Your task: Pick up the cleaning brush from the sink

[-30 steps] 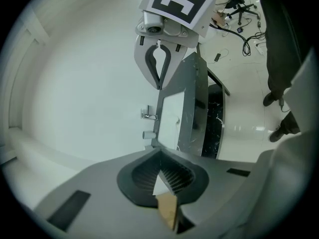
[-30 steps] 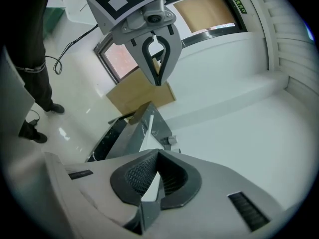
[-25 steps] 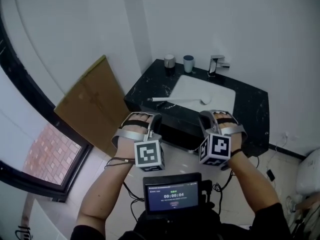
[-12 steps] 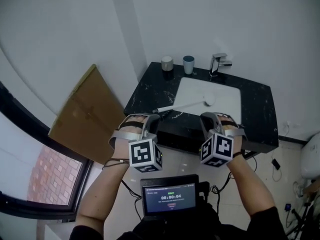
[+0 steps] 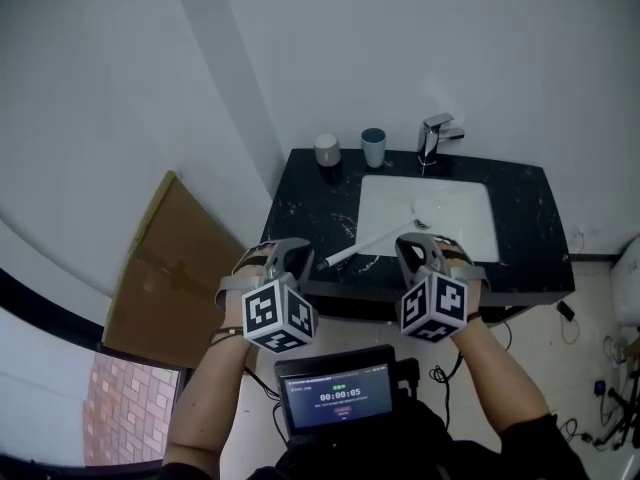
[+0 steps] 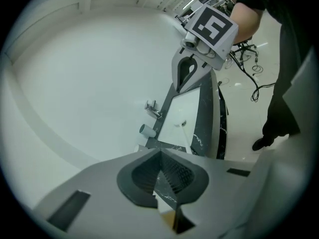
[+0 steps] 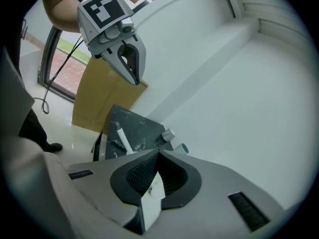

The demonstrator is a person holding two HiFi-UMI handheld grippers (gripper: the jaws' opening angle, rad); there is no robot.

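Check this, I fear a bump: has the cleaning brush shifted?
No. The cleaning brush keeps its head in the sink below the faucet, handle out over the sink's left rim.

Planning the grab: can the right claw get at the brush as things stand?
Probably yes. The brush lies bare, head in the sink, handle out over the counter, with nothing on it. The right claw hangs close by, but its jaws are together and would need to open first.
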